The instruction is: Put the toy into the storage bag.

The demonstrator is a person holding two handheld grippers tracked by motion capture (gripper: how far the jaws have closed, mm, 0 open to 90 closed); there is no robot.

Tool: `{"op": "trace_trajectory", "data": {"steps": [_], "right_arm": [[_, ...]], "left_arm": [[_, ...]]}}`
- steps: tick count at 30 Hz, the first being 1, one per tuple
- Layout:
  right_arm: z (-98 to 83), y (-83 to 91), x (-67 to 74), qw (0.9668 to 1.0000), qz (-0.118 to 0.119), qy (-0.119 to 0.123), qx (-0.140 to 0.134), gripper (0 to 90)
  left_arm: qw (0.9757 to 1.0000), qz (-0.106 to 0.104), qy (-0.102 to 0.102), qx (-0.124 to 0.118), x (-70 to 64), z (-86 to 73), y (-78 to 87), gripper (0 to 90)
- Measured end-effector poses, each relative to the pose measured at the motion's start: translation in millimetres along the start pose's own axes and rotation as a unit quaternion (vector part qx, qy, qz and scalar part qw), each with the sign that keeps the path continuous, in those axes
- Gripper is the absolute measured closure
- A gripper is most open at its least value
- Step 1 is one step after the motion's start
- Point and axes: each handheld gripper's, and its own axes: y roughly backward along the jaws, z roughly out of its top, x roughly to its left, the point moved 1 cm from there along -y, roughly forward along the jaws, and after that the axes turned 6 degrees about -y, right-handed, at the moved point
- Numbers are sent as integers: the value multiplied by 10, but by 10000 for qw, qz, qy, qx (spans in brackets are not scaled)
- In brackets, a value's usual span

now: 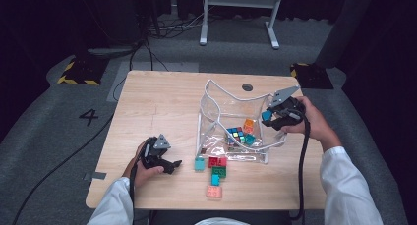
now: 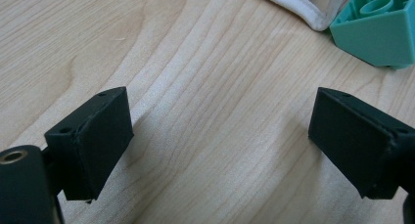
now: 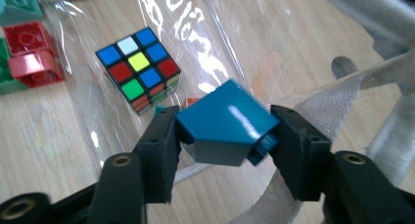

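The blue block sits between the 2 black jaws of the right gripper, above the clear bag, at the bag's right-hand edge as the high view shows it. In the right gripper view the block looks blurred and tilted, and the jaws flank it on both sides; whether their pads press on it cannot be told. In the high view the same block shows as a small blue spot at the tip of the right gripper, which a hand holds over the bag's white-trimmed rim.

Inside the bag lies a colour cube, below and beyond the blue block in the right gripper view; in the high view the cube rests on the bag's floor, with an orange block and a teal block just beside it.

Outside the bag, near its front edge, loose blocks lie on the wooden table: a pale teal block, a red block, a green block, a second blue block and a pink block.

The left gripper rests low on the table, well to the left of the bag, its jaws spread wide with bare wood between them. In the left gripper view the pale teal block lies beyond the jaws, next to the bag's white trim.
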Motion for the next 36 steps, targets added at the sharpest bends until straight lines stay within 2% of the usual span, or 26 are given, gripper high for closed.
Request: {"op": "trace_trajectory", "data": {"steps": [2, 3, 5, 11, 15, 17, 19, 22, 23, 24, 27, 30, 31, 36], "right_arm": [[-28, 40, 1, 9999, 9, -132, -51, 407], [-41, 50, -13, 9998, 25, -117, -150, 399], [-67, 94, -3, 9990, 48, -323, -292, 394], [-119, 212, 1, 9960, 63, -409, -798, 335], [-145, 320, 22, 9920, -84, -513, -1154, 286], [-170, 383, 25, 9900, -153, -553, -1285, 281], [-204, 445, 30, 9871, -180, -709, -1427, 281], [-263, 534, 40, 9836, -241, -767, -1615, 280], [-287, 560, 34, 9829, -274, -756, -1656, 280], [-314, 584, 44, 9815, -288, -881, -1675, 280], [-410, 655, 46, 9773, -366, -1008, -1825, 280], [-515, 724, 62, 9742, -454, -1047, -1947, 280], [-553, 741, 65, 9732, -411, -1092, -1980, 280], [-750, 769, 91, 9709, -483, -1200, -2016, 279]], "left_arm": [[10000, -1, 6, -5, -1, 0, -1, 92], [10000, 1, -1, 0, 0, 0, 0, 92], [10000, -1, -1, 0, 0, 0, 0, 92], [10000, 0, 0, -1, 0, 0, 0, 93], [10000, 0, -1, 1, 0, 0, 0, 92], [10000, -3, 0, 0, 0, 0, 0, 92], [10000, 0, 5, -4, -1, 0, -1, 92], [10000, -1, -2, 1, 0, 0, 0, 92], [10000, -1, -3, 3, 0, 0, 0, 92], [10000, -1, 0, 1, 0, 0, 0, 92], [10000, -1, -2, 1, 0, 0, 0, 92], [10000, 0, 0, -1, 0, 0, 0, 93], [10000, -1, -3, 3, 0, 0, 0, 92], [10000, 0, -1, 0, 0, 0, 0, 93]]}}
